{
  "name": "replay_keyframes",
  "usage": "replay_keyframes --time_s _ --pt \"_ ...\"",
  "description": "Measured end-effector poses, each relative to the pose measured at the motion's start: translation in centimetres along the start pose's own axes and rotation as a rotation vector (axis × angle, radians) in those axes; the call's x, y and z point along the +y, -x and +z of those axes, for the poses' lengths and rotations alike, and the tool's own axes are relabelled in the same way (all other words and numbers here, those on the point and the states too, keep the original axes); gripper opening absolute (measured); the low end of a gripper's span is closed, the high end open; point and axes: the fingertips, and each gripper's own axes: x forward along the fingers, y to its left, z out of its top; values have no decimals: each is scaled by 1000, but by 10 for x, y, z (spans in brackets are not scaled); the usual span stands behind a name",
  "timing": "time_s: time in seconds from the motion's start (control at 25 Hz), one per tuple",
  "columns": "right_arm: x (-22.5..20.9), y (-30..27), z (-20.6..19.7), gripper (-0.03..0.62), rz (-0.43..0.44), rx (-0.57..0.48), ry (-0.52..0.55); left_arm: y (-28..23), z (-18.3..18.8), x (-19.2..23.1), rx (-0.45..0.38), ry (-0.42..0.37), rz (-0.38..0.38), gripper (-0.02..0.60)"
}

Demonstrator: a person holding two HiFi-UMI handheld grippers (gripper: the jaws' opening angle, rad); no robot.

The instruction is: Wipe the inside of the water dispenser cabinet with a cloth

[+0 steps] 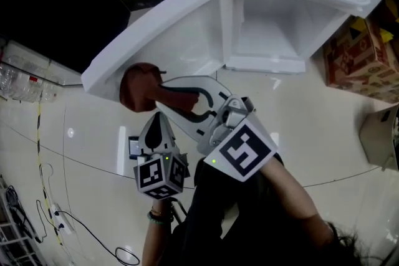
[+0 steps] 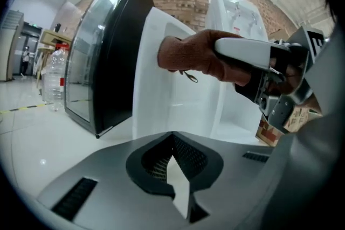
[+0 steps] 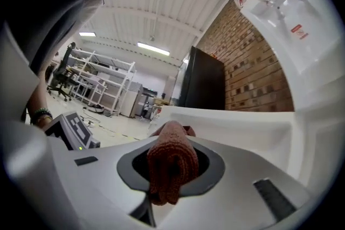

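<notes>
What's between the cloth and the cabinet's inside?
Head view: only the open door; the cloth, clamped by the right gripper, is at the door's outer end.

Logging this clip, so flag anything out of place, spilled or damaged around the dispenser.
Nothing stands out. The cabinet door stands open, no spill or damage shows inside the cabinet, and the brown cloth sits bunched in the right gripper's jaws.

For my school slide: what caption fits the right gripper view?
Right hand-held gripper holding a folded brown cloth near the white cabinet door.
</notes>
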Motion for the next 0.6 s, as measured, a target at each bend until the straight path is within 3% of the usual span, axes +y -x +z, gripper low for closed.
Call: replay_keyframes --time_s 0.12,0.2,0.6 --pt "18 -17 -22 75 59 57 29 2 -2 13 7 15 27 3" --pt "10 -20 -41 75 41 94 38 3 -1 15 10 25 34 3" --pt "-117 49 -107 75 -385 273 -19 5 -6 16 23 14 23 3"
